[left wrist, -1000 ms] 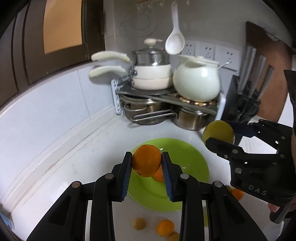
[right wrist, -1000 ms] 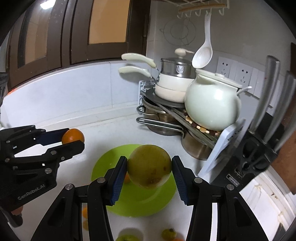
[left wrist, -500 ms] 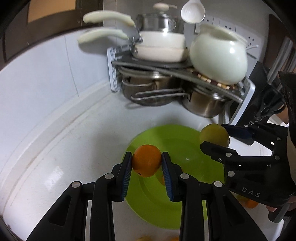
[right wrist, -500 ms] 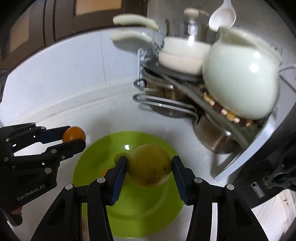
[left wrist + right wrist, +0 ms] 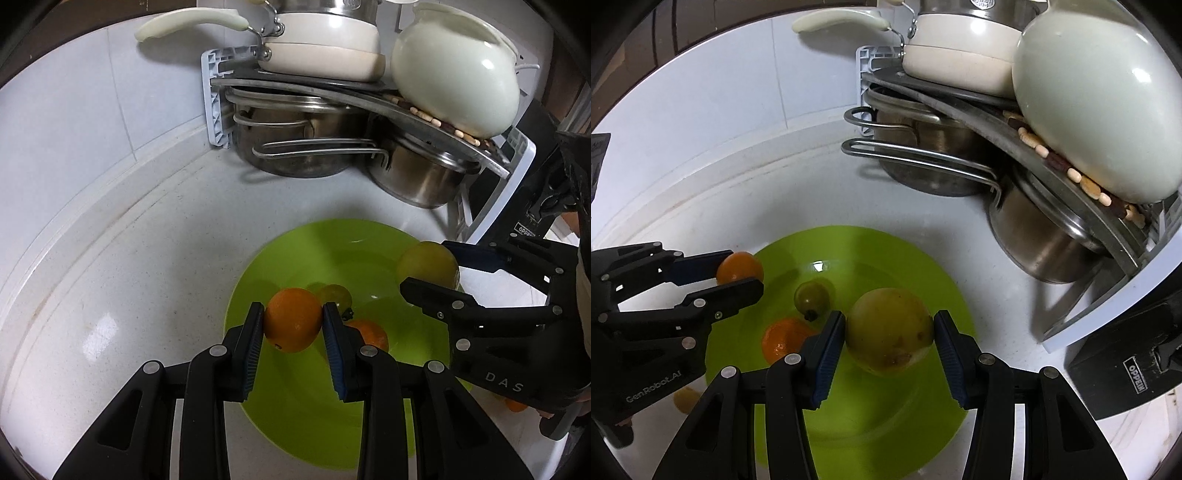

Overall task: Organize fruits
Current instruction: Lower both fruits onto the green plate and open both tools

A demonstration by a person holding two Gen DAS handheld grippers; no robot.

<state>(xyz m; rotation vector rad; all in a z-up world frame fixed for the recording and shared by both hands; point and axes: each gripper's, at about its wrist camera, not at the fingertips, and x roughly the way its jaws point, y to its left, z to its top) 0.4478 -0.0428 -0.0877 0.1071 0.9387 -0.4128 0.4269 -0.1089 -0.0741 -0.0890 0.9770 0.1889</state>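
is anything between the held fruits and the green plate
Nothing visible blocks either. The orange and the yellow-green fruit hang over the green plate; only a small green fruit and an orange one lie there.

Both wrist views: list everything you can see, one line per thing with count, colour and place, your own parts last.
plate: 1, lime green, on the white counter.
small green fruit: 1, on the plate, far side.
loose orange: 1, on the plate, beside the green fruit.
held orange: 1, over the plate's left part.
yellow-green fruit: 1, large, over the plate.
steel pots: 2, silver, under the corner rack.
cream pan: 1, long handle, on the rack.
white pot: 1, round, on the rack.
counter: 1, white.
left claw: 1, black, blue pads, gripping the held orange.
right claw: 1, black, gripping the yellow-green fruit.
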